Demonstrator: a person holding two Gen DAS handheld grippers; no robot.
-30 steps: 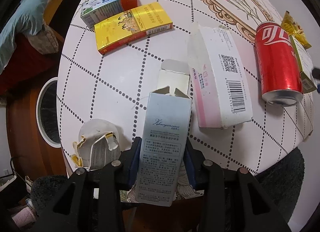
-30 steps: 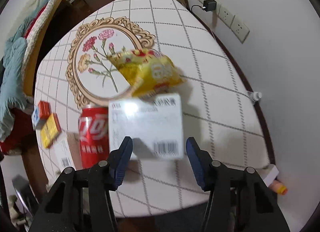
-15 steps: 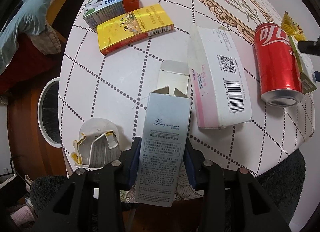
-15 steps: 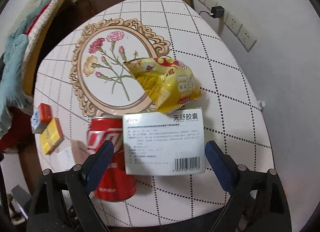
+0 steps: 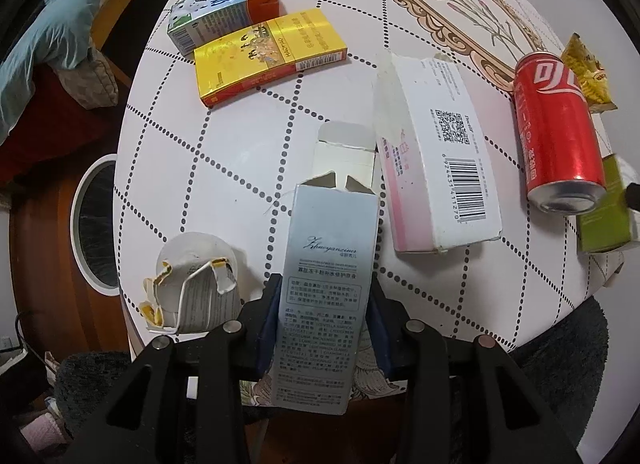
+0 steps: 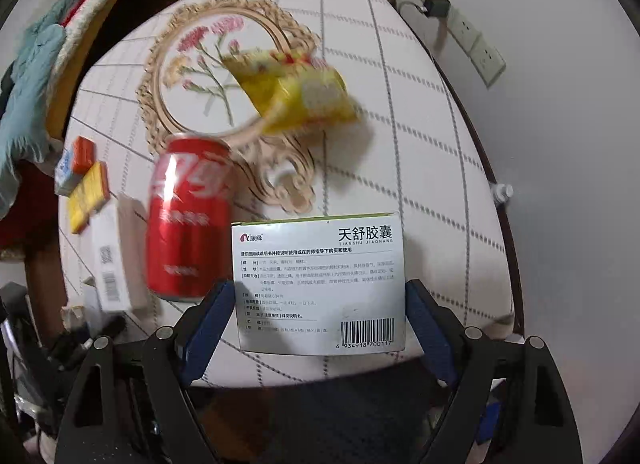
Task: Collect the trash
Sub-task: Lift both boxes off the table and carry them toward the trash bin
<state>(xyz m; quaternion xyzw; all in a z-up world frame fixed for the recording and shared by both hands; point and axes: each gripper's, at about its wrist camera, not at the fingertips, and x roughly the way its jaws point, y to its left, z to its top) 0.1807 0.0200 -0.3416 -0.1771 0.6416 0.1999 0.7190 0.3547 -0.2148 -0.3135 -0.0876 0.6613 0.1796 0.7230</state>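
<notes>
My left gripper (image 5: 322,304) is shut on a tall grey-blue carton (image 5: 326,284) with its top flap open, held over the near table edge. A crumpled paper cup (image 5: 196,288) lies just left of it. My right gripper (image 6: 320,304) has its pads on both sides of a white medicine box (image 6: 320,280) with a green edge; the box also shows in the left wrist view (image 5: 608,208). A red cola can (image 6: 188,216) lies left of that box, seen too in the left wrist view (image 5: 556,132). A yellow snack bag (image 6: 296,92) lies beyond.
A white-pink box (image 5: 436,152), a yellow box (image 5: 268,52) and a milk carton (image 5: 224,12) lie on the round table with its dotted-grid cloth (image 5: 240,144). A white bin (image 5: 94,220) stands on the floor at left. Wall sockets (image 6: 472,40) are at right.
My right gripper opened wide, moved closer to the white medicine box and now closes in around it. The view there is blurred by motion. My left gripper still holds the carton in place.
</notes>
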